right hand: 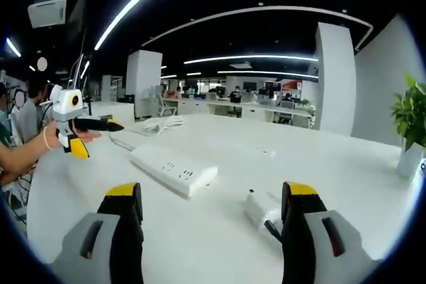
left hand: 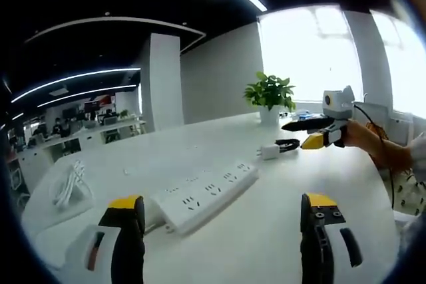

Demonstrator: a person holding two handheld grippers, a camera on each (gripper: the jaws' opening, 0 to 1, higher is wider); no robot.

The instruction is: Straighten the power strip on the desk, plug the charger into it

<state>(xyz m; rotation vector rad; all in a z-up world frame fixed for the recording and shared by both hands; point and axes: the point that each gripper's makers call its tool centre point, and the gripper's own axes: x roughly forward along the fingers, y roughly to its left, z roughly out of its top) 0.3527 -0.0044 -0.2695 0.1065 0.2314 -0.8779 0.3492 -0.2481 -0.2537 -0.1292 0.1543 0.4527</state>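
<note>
Lying askew ahead of the left gripper (left hand: 223, 224)'s spread, empty fingers, the long white plastic power strip (left hand: 203, 196) awaits straightening; beyond the right gripper (right hand: 212, 224)'s equally open fingers sits the small white charger (right hand: 260, 205) with black cable. A nudge could snag that cable. A white pot (left hand: 269, 115) holds a green plant.

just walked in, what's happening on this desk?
A person holds a two-jaw gripper in each hand over a white desk. Both the left gripper and the right gripper are open and hold nothing. The white power strip lies at a slant on the desk, nothing plugged in. The white charger with its black cable lies apart from it, just ahead of the right gripper. A potted plant stands at the far edge.
</note>
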